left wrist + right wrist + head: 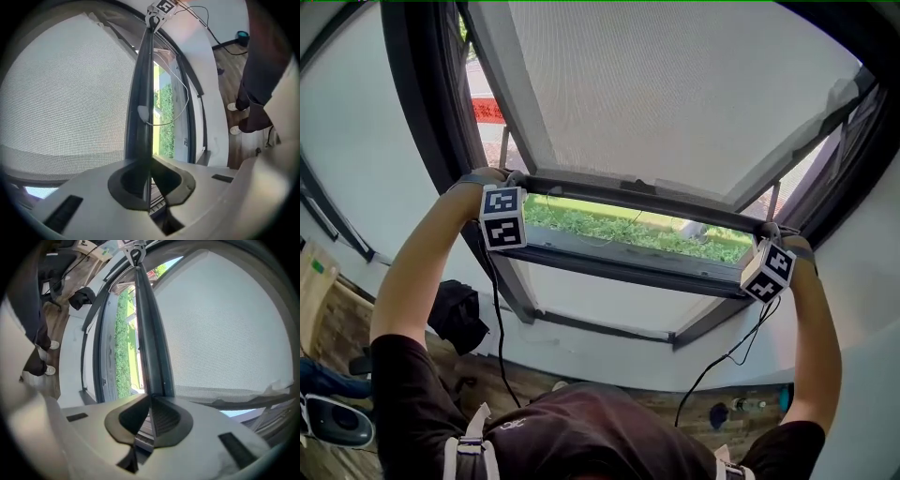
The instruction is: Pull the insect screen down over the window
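Pinching the insect screen's bar (637,192), left tool (149,185) and right tool (150,406) front a white-walled window (609,267).

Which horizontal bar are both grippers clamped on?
The upper one, the screen's bottom bar, mesh directly above it; the window frame bar lies below the green gap.

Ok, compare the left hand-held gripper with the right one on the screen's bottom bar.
The left hand-held gripper grips the bottom bar at its left end; the right hand-held gripper grips it at its right end. In the head view the left one sits higher in the picture than the right, so the bar slants. Both are shut on it.
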`<state>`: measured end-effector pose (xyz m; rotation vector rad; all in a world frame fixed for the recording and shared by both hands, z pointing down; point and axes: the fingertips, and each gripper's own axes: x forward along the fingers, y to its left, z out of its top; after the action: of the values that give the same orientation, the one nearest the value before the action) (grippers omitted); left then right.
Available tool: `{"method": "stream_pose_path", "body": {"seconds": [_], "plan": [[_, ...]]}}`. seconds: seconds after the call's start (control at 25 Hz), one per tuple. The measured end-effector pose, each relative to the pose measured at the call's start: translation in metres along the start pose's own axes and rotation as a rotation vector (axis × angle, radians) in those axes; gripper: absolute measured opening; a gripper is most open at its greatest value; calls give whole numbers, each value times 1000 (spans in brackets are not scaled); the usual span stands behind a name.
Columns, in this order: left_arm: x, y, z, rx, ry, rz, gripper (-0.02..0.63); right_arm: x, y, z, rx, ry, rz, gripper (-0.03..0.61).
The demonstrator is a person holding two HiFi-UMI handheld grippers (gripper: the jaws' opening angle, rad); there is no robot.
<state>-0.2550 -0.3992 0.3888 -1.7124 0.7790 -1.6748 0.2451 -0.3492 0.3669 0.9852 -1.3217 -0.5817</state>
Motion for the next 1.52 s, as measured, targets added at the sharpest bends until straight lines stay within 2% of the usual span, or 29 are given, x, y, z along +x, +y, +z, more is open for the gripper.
{"method": "stream_pose_path", "body": {"seconds": [0.16,0.4,0.56,0.88,1.04,1.16,1.32,1.52], "plan": [[18,-23,0,12,11,-29,29,12,24,-2,-11,22,-10,28],[23,-26,2,-8,33,33,29,18,26,-5,-8,41,-64,28],[28,-33,1,-11,34,29,29,23,34,-5,-3,50,-68,28],[60,-77,0,13,57,-62,29,49,83,-8,-8,60,14,28],[76,-94,0,-17,50,-51,29,64,99,-8,5,55,16,28],[90,-108,-1,-46,45,-78,31,76,117,-9,-1,70,52,28],[111,-140,-3,-37,53,-116,30,90,154,-10,-40,105,98,26],[126,-152,-1,-48,64,-116,29,105,166,-13,-34,126,112,27]]}}
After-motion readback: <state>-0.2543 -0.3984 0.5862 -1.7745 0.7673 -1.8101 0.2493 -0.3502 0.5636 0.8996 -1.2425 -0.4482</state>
